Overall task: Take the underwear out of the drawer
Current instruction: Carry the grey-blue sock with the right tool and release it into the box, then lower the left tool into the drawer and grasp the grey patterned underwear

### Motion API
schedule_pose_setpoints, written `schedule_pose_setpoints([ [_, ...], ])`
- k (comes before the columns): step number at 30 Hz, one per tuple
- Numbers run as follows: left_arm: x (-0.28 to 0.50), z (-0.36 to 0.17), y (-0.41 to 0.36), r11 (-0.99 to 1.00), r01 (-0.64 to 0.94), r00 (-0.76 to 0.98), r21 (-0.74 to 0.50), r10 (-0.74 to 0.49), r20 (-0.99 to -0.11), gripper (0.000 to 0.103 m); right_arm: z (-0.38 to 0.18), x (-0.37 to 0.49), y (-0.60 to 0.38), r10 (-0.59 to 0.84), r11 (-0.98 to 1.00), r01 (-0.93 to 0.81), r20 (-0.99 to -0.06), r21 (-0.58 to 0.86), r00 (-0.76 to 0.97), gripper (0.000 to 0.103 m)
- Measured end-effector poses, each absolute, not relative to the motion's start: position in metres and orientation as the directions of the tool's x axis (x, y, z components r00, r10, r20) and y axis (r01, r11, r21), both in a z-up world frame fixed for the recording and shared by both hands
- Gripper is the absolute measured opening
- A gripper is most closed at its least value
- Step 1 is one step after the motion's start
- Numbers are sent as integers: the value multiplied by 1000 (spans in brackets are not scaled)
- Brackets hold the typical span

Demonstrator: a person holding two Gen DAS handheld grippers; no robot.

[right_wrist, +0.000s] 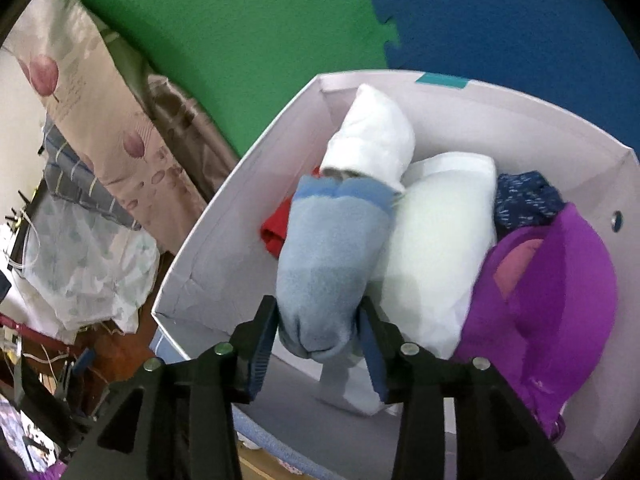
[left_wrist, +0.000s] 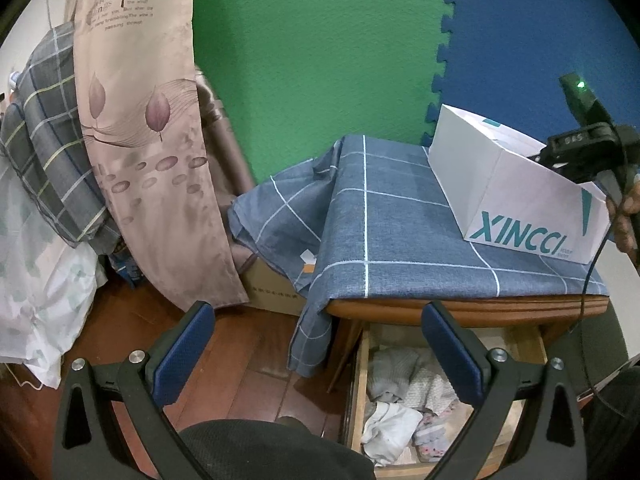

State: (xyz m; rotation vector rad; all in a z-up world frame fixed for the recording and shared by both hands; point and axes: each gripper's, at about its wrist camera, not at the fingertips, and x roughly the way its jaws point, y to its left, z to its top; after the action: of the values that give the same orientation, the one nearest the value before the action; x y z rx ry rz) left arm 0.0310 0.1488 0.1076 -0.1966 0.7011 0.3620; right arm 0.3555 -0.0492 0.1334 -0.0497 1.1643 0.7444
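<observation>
Left wrist view: the left gripper (left_wrist: 316, 352) has its fingers spread wide, holding nothing. The open drawer (left_wrist: 362, 364) at 5 o'clock holds crumpled underwear (left_wrist: 404, 396), partly hidden by 1 finger.

Right wrist view: a blue roll (right_wrist: 332, 264) sits between the right gripper's (right_wrist: 320, 320) fingers, over the box (right_wrist: 224, 216); whether the pads press it is unclear.

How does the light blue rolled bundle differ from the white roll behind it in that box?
The light blue bundle sits between the right gripper fingers; the white roll lies untouched at the box's far end. The blue one has a darker blue band; the white one is plain. Both are rolled soft fabric.
</observation>
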Motion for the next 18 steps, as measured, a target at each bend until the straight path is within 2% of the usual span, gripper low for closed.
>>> schedule_pose_setpoints([
  [3,30,108,148,922,-385,705,-41,265,-657,102,149,346,-66,546,755,-552,-806,355,229,42],
  [6,31,106,144,925,-380,701,-15,277,-657,102,174,316,-103,629,726,-566,-709,391,318,42],
  [8,32,105,142,928,-372,699,-1,279,-659,102,184,286,-135,677,702,-584,-636,408,369,47],
  [10,33,104,139,933,-360,699,8,275,-661,102,184,252,-171,680,707,-596,-597,381,425,62],
  [12,34,104,136,938,-345,698,16,268,-664,102,173,225,-203,651,733,-591,-599,337,466,63],
  [18,44,100,114,965,-251,684,75,231,-692,102,102,184,-293,485,855,-441,-717,271,500,63],
])
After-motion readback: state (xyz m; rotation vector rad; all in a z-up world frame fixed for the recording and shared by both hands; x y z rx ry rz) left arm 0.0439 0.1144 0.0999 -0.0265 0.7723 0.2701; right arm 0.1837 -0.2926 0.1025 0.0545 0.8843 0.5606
